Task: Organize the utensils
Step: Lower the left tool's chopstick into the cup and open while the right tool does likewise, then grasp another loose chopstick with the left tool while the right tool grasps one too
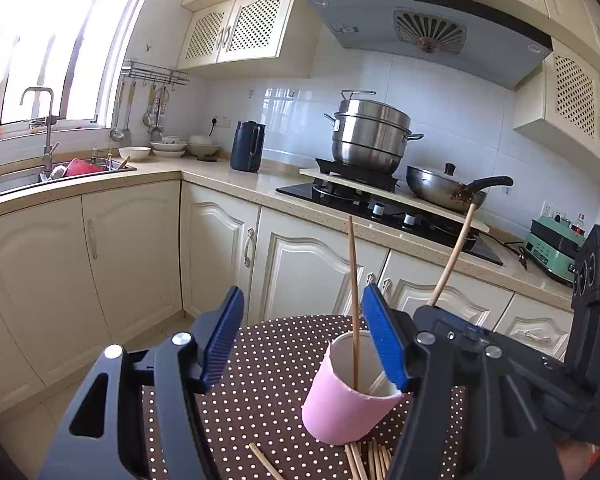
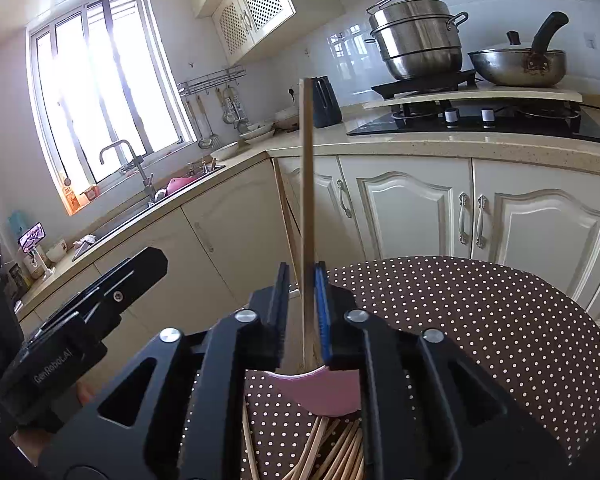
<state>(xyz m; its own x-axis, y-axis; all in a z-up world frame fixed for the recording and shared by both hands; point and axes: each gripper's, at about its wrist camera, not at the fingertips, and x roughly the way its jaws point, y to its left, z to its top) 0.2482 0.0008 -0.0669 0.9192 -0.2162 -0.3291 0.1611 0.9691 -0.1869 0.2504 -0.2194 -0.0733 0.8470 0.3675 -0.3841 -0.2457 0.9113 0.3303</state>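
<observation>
A pink cup (image 1: 340,408) stands on the brown polka-dot table (image 1: 268,368), with one chopstick (image 1: 354,300) upright in it. My left gripper (image 1: 304,340) is open, its right finger at the cup's rim, not holding anything. My right gripper (image 2: 302,300) is shut on a chopstick (image 2: 307,200), held upright over the pink cup (image 2: 320,392); in the left wrist view that chopstick (image 1: 452,256) leans above the right gripper's body. Several loose chopsticks (image 2: 332,452) lie on the table in front of the cup, and they also show in the left wrist view (image 1: 364,460).
Cream kitchen cabinets (image 1: 300,264) and a countertop run behind the table. A steel steamer pot (image 1: 370,136) and a wok (image 1: 448,188) sit on the stove. A dark kettle (image 1: 247,146), bowls and a sink (image 1: 28,178) stand to the left.
</observation>
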